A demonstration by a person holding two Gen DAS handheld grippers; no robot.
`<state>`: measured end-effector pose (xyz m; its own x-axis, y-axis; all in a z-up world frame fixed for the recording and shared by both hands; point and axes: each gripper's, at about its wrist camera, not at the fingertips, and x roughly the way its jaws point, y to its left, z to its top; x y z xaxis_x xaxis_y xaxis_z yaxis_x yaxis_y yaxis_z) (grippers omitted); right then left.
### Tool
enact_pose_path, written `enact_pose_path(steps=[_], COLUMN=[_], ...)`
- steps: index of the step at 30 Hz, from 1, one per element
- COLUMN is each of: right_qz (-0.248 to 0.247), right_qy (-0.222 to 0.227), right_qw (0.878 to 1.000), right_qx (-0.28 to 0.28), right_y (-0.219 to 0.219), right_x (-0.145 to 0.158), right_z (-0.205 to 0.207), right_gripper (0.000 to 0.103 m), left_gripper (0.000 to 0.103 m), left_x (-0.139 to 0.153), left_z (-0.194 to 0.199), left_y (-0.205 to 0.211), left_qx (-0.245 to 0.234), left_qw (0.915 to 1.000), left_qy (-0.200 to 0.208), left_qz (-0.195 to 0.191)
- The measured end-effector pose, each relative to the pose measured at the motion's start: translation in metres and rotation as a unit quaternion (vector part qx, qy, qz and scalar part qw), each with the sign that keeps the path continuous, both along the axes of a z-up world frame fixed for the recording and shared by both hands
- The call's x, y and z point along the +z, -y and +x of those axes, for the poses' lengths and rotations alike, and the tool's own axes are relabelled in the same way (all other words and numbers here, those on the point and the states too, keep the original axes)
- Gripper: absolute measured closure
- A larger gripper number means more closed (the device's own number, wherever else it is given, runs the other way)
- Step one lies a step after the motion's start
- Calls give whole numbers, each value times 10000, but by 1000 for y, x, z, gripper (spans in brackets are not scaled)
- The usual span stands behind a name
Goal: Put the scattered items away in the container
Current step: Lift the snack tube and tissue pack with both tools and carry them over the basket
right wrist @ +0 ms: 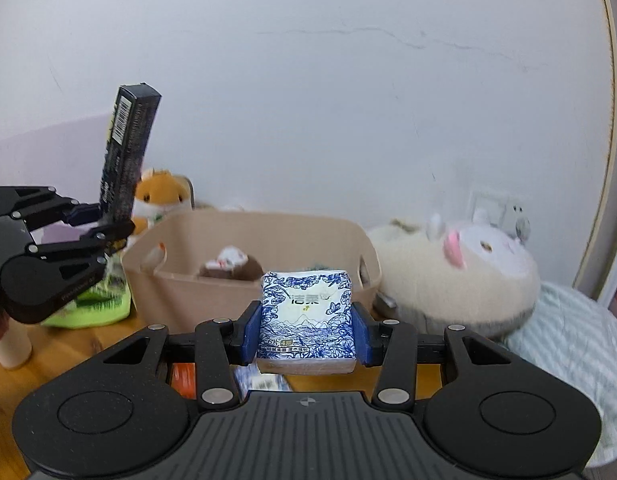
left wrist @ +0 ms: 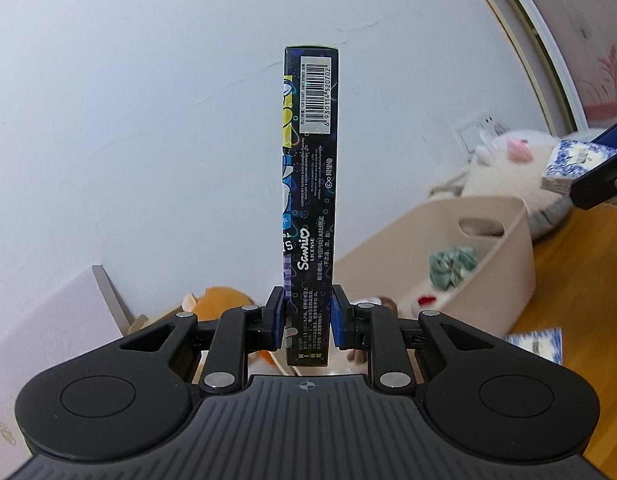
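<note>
The left gripper (left wrist: 307,322) is clamped on the lower end of a dark box (left wrist: 311,184), which is held upright in the air against the wall (left wrist: 148,100); a barcode is seen near its top. In the right wrist view the same box (right wrist: 126,156) is seen at left, tilted slightly, pinched by the left gripper (right wrist: 102,222) above the desk (right wrist: 68,344).

The right gripper (right wrist: 306,330) is pressed onto a tissue pack (right wrist: 306,312), gripped at both sides by the blue pads (right wrist: 252,332) and lifted just in front of the bin (right wrist: 228,292). In the left wrist view the tissue pack (left wrist: 568,162) is glimpsed at the far right edge.

The beige bin (left wrist: 500,264) is placed on the desk near the wall. A small brown-and-white plush (right wrist: 230,264) is seen inside it; a green scrunchie (left wrist: 452,266) is also seen inside. A large cream plush (right wrist: 460,276) is laid just right of the bin, on a striped cloth (right wrist: 568,344). An orange plush (right wrist: 162,194) is seen behind the bin's left corner. A green bag (right wrist: 96,308) is lying left of the bin. Another tissue pack (left wrist: 536,342) is lying on the desk (left wrist: 580,280).
</note>
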<state>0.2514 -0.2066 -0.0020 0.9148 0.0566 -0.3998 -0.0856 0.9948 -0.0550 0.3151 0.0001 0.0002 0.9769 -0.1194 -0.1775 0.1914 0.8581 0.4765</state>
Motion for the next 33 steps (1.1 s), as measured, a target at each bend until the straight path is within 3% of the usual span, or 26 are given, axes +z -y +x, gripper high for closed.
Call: enact_pose_path(steps=[7, 17, 23, 33], right_qz=[25, 8, -88, -165], right_qy=[88, -63, -322, -831], right_qw=[9999, 9999, 9993, 9964], right_qx=[103, 156, 152, 103], right_y=[0, 0, -4, -8], right_x=[21, 36, 27, -4], right_z=[38, 102, 139, 175], right_gripper=[60, 61, 61, 61], left_gripper=[80, 80, 80, 80], left_x=[13, 23, 17, -16], left_z=[32, 94, 127, 168], left_y=[2, 2, 7, 11], left_qx=[70, 324, 467, 837], left_qw=[9993, 9925, 9836, 9597], left_qy=[-208, -884, -1487, -2517], left_qz=[-292, -776, -912, -928])
